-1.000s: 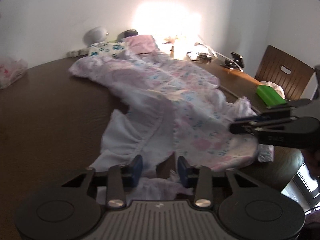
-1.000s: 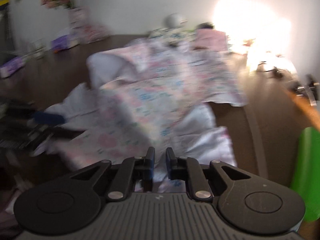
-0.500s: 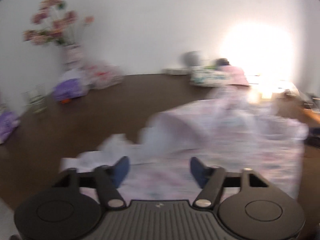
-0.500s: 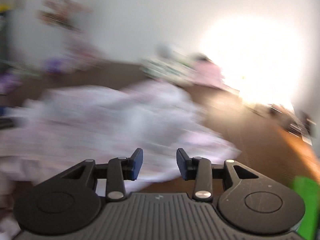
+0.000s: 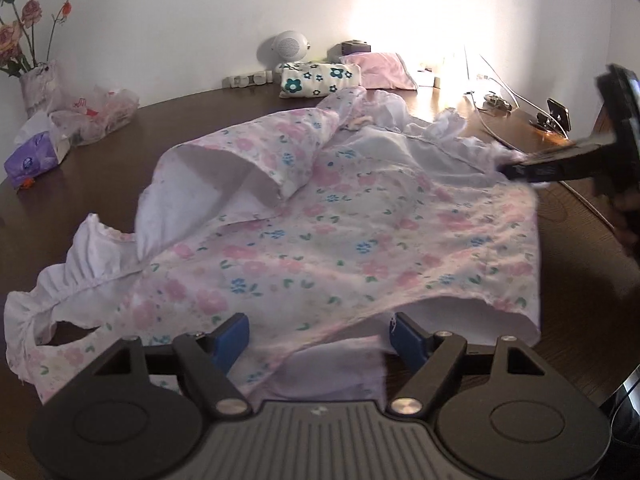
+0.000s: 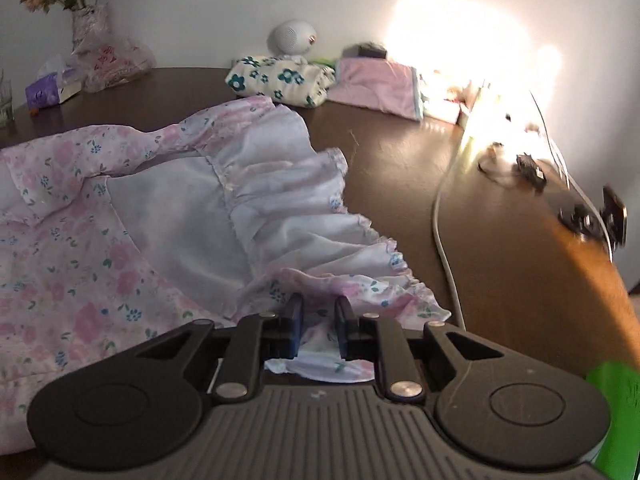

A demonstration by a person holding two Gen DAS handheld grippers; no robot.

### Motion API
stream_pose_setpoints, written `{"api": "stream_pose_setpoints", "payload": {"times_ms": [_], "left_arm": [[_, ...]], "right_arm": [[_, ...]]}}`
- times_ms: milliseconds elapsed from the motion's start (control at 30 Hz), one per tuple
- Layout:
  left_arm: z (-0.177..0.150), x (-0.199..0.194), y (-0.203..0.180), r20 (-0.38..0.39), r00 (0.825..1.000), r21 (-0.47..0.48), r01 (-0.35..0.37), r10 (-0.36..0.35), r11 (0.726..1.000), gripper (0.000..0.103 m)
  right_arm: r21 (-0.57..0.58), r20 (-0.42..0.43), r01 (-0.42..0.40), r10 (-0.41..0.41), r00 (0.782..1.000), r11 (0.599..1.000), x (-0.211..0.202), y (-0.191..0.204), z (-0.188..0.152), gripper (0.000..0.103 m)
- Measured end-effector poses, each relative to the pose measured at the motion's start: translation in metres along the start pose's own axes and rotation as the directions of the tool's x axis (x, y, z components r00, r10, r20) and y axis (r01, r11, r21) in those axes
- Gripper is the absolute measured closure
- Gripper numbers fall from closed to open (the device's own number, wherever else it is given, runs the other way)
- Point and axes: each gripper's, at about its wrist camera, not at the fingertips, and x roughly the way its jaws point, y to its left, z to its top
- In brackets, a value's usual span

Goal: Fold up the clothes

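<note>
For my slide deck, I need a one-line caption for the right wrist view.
Right hand-held gripper pinches the ruffled hem of a floral garment spread on a dark wooden table.

The left tongs (image 5: 318, 334) show a matte black body with a ribbed centre panel, two round side discs, silver screws on the linkage arms and blue pads (image 5: 231, 334). The right tongs (image 6: 318, 322) match them, with faint pale scratches across the black casing.
</note>
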Motion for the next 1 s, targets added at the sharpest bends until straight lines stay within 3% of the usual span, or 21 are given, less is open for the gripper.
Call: {"api": "stream_pose_setpoints", "payload": {"times_ms": [100, 233, 300, 433, 500, 567, 633, 733, 800, 833, 867, 933, 967, 1000], "left_arm": [[-0.001, 0.001, 0.018, -0.003, 1.000, -0.007, -0.007, 0.007, 1.000, 0.016], [0.004, 0.006, 0.045, -0.030, 0.999, -0.030, -0.029, 0.028, 0.999, 0.011], [0.011, 0.004, 0.056, -0.062, 0.998, -0.029, -0.007, 0.005, 1.000, 0.016], [0.042, -0.017, 0.078, 0.019, 0.997, -0.022, 0.073, -0.073, 0.997, 0.014], [0.067, -0.014, 0.082, 0.021, 0.994, -0.047, 0.107, -0.106, 0.993, 0.014], [0.090, 0.001, 0.080, -0.014, 0.985, -0.065, 0.172, -0.174, 0.983, 0.016], [0.109, 0.024, 0.073, -0.052, 0.965, -0.065, 0.253, -0.256, 0.965, 0.016], [0.124, 0.062, 0.062, -0.136, 0.942, -0.075, 0.300, -0.308, 0.951, 0.049], [0.133, 0.085, 0.064, -0.165, 0.923, -0.118, 0.333, -0.349, 0.936, 0.096], [0.135, 0.091, 0.069, -0.138, 0.933, -0.150, 0.312, -0.333, 0.938, 0.101], [0.137, 0.095, 0.074, -0.107, 0.945, -0.183, 0.287, -0.309, 0.940, 0.099], [0.141, 0.096, 0.096, 0.055, 0.964, -0.288, 0.265, -0.260, 0.920, 0.093], [0.142, 0.098, 0.108, 0.121, 0.968, -0.360, 0.247, -0.218, 0.899, 0.082], [0.141, 0.102, 0.119, 0.154, 0.972, -0.427, 0.227, -0.177, 0.875, 0.062]], "right_arm": [[0.014, -0.042, 0.006, -0.006, 0.999, 1.000, -0.029, 0.000, -0.026, 0.087], [-0.036, -0.156, -0.079, 0.072, 0.985, 0.996, -0.078, 0.020, -0.056, 0.087], [-0.038, -0.134, -0.159, 0.153, 0.979, 0.987, -0.102, 0.021, -0.055, 0.085], [-0.030, 0.062, -0.195, 0.196, 0.979, 0.980, -0.123, 0.014, -0.012, 0.062], [-0.039, 0.091, -0.235, 0.238, 0.967, 0.971, -0.102, 0.019, 0.017, 0.056], [-0.046, 0.002, -0.304, 0.305, 0.952, 0.951, -0.060, 0.032, 0.044, 0.055], [-0.043, -0.111, -0.386, 0.380, 0.918, 0.921, -0.016, 0.048, 0.063, 0.055], [-0.034, -0.189, -0.411, 0.398, 0.898, 0.911, 0.029, 0.068, 0.072, 0.057], [-0.038, -0.194, -0.421, 0.406, 0.893, 0.906, 0.047, 0.078, 0.076, 0.058], [-0.039, -0.186, -0.420, 0.407, 0.894, 0.906, 0.050, 0.080, 0.079, 0.059], [-0.032, -0.167, -0.417, 0.406, 0.898, 0.908, 0.052, 0.079, 0.081, 0.059], [-0.014, -0.092, -0.420, 0.417, 0.904, 0.908, 0.055, 0.074, 0.084, 0.059], [-0.007, -0.047, -0.422, 0.421, 0.906, 0.907, 0.056, 0.071, 0.083, 0.057], [0.012, -0.008, -0.403, 0.403, 0.915, 0.915, 0.059, 0.066, 0.082, 0.056]]}}
